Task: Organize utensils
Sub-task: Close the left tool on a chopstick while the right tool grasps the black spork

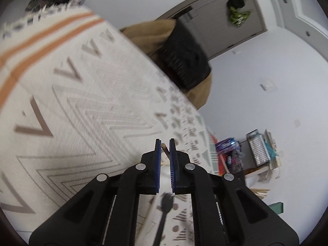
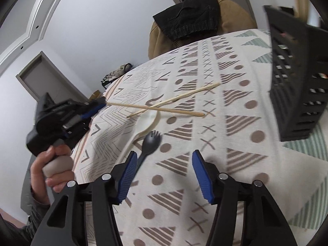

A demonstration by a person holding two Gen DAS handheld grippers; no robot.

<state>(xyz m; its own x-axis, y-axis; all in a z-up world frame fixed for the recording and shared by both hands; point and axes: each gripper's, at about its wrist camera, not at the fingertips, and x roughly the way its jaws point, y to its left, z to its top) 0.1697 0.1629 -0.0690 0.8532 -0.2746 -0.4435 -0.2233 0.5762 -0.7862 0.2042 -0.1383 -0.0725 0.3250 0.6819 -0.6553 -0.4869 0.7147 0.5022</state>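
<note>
We are pinching the light, stiff chopstick (image 2: 155, 109) by its end in the left claw (image 1: 165, 143), right claw (image 2: 164, 160) spread beside the spork (image 2: 150, 141).

Right tongs (image 2: 164, 176) gape over a black spork (image 2: 149, 143) beside crossed chopsticks (image 2: 174, 100) on the patterned tablecloth (image 2: 235, 164).

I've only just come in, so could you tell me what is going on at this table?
A person is sorting utensils with a handheld gripper in each hand. The left gripper has shut on one end of a wooden chopstick; a second chopstick crosses it. The right gripper hangs open over a black spork beside a white spoon. A black slotted basket stands on the tablecloth.
</note>
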